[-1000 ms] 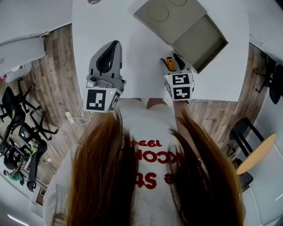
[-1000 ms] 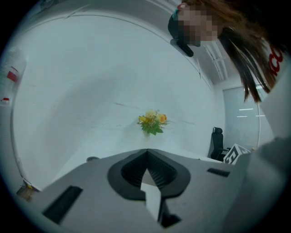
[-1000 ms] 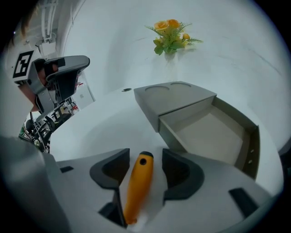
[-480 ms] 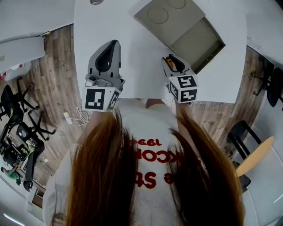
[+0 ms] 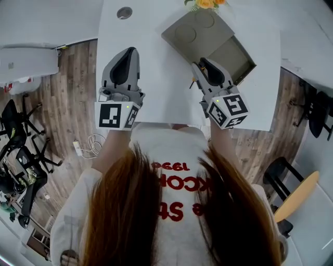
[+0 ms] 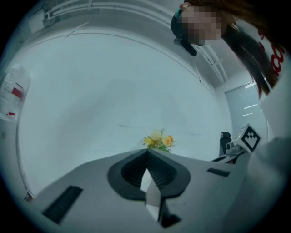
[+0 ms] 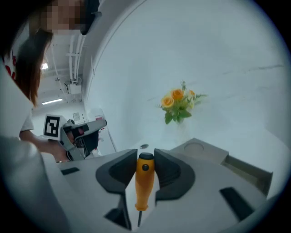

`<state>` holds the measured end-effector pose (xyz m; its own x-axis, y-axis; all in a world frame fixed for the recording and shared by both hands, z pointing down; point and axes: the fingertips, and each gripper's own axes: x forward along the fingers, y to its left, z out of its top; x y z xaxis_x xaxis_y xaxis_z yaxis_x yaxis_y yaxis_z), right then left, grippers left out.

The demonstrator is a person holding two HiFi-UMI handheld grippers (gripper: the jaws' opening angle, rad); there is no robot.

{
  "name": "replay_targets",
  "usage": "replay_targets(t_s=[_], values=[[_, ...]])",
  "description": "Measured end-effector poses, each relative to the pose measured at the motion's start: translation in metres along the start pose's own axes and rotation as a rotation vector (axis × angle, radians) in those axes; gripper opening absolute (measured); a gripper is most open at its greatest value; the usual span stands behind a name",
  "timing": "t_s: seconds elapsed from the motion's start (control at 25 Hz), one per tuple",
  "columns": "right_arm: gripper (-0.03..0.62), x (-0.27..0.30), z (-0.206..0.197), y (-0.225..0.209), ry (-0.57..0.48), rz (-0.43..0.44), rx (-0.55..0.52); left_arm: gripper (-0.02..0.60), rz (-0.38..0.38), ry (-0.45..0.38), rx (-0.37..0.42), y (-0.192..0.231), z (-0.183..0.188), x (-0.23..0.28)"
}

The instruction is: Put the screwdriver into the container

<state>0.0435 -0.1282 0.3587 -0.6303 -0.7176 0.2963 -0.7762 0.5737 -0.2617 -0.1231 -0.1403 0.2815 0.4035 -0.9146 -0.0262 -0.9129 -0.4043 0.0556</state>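
Note:
The screwdriver (image 7: 145, 182) has an orange handle with a black cap and a thin dark shaft; it stands upright between the pads of my right gripper (image 7: 145, 157). That gripper's jaws have just been closing and now press on the handle. In the head view my right gripper (image 5: 204, 63) hangs above the white table (image 5: 156, 78), right beside the grey container (image 5: 195, 31), whose open compartment (image 5: 231, 52) lies just to its right. My left gripper (image 5: 130, 52) is held over the table's left part, its jaws together with nothing between them (image 6: 146, 154).
A bunch of yellow and orange flowers (image 5: 203, 4) stands behind the container at the table's far edge. A round hole (image 5: 124, 12) sits in the tabletop at far left. Office chairs (image 5: 15, 130) stand on the wooden floor to the left.
My right gripper has closed on the screwdriver and lifted it off the table, tilting up beside the container. The left gripper has risen a little.

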Motion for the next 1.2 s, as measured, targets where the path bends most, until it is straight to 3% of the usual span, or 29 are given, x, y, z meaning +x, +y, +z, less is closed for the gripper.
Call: replay_targets(t_s=[0.28, 0.44, 0.68, 0.84, 1.2], values=[[0.114, -0.006, 0.1, 0.015, -0.219, 0.039, -0.132, 0.006, 0.059, -0.093, 0.041, 0.019, 0.039, 0.001], [0.114, -0.002, 0.128, 0.021, -0.275, 0.072, -0.171, 0.006, 0.078, -0.122, 0.07, 0.027, 0.049, 0.006], [0.114, 0.035, 0.121, -0.003, -0.305, 0.08, -0.157, 0.006, 0.065, -0.128, 0.091, 0.048, 0.021, 0.045], [0.114, 0.086, 0.08, -0.067, -0.317, 0.039, -0.113, 0.006, 0.023, -0.101, 0.103, 0.065, -0.045, 0.109], [0.114, 0.028, 0.07, -0.117, -0.35, -0.157, -0.045, 0.006, -0.156, -0.103, 0.062, 0.006, -0.056, 0.149]])
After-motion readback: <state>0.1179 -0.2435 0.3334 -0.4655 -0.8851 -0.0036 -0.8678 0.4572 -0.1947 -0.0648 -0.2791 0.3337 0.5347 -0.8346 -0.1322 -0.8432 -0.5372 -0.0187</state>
